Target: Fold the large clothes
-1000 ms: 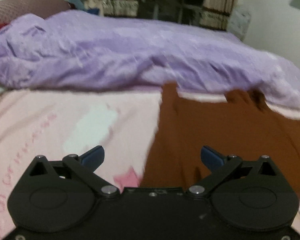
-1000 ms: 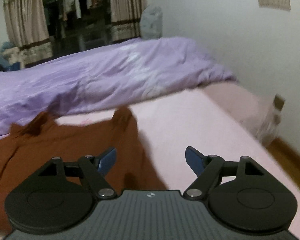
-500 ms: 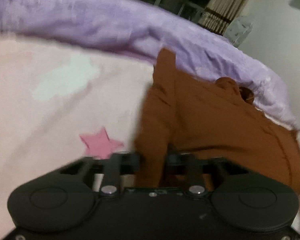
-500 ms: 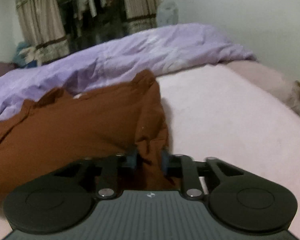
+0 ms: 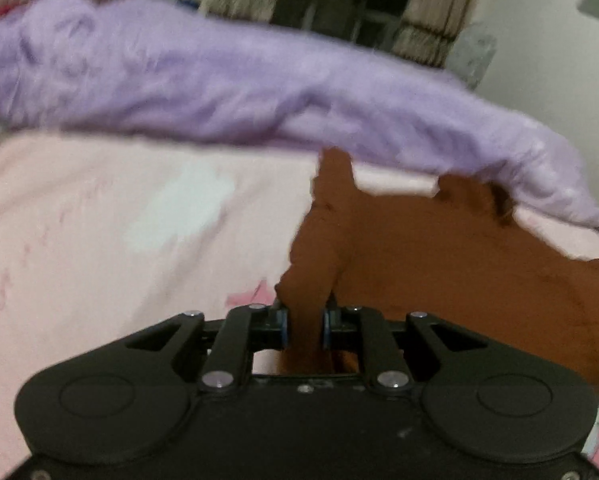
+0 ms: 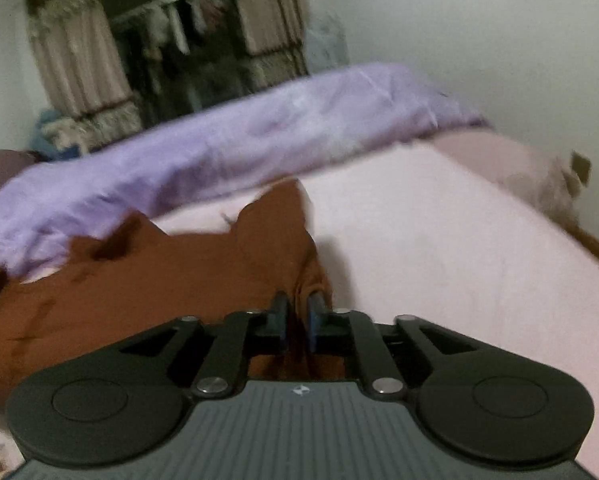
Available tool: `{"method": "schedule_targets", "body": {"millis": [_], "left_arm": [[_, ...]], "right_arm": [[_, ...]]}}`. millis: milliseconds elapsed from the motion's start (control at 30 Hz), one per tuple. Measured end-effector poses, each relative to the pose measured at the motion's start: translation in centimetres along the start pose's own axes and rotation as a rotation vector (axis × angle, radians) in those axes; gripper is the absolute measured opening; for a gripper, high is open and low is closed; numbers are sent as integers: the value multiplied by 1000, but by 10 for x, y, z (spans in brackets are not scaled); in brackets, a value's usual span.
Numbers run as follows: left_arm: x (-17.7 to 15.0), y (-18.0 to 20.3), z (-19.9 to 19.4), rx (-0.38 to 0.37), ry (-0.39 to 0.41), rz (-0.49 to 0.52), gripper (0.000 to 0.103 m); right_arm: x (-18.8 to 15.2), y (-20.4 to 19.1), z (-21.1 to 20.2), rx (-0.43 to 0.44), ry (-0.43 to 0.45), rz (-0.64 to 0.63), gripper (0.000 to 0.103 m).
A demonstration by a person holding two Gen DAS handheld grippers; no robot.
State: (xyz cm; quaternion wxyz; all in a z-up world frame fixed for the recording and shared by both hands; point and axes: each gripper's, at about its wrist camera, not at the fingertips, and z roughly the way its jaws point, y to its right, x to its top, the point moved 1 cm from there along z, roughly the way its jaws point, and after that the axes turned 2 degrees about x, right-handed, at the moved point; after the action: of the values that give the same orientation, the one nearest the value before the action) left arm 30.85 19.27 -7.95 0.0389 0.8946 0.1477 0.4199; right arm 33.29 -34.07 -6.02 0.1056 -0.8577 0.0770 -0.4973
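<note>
Brown garment (image 5: 439,264): we have it spread on the pink bedsheet (image 5: 99,240), beside the purple duvet (image 5: 219,92).
Left gripper (image 5: 304,326): our jaws, just eased slightly, pinch its left edge.
Right gripper (image 6: 297,322): likewise eased, pinching its right edge.

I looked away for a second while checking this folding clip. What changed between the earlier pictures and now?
Both grippers went from wide open above the brown garment to closed on it: the left gripper pinches its left edge, the right gripper its right edge. After clamping tight, both jaws have just been opening slightly, with cloth still between the pads. The purple duvet and pink sheet stayed put.
</note>
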Motion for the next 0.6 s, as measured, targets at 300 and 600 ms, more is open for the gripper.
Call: {"method": "schedule_targets", "body": {"millis": [300,600], "left_arm": [[-17,-14,9,-52,21,-78,93],[-19,30,14,-104,17,95,73]], "right_arm": [[-18,20,-21,-44,48,48,90],[-27,8,-4,115,-37,-17,72]]}}
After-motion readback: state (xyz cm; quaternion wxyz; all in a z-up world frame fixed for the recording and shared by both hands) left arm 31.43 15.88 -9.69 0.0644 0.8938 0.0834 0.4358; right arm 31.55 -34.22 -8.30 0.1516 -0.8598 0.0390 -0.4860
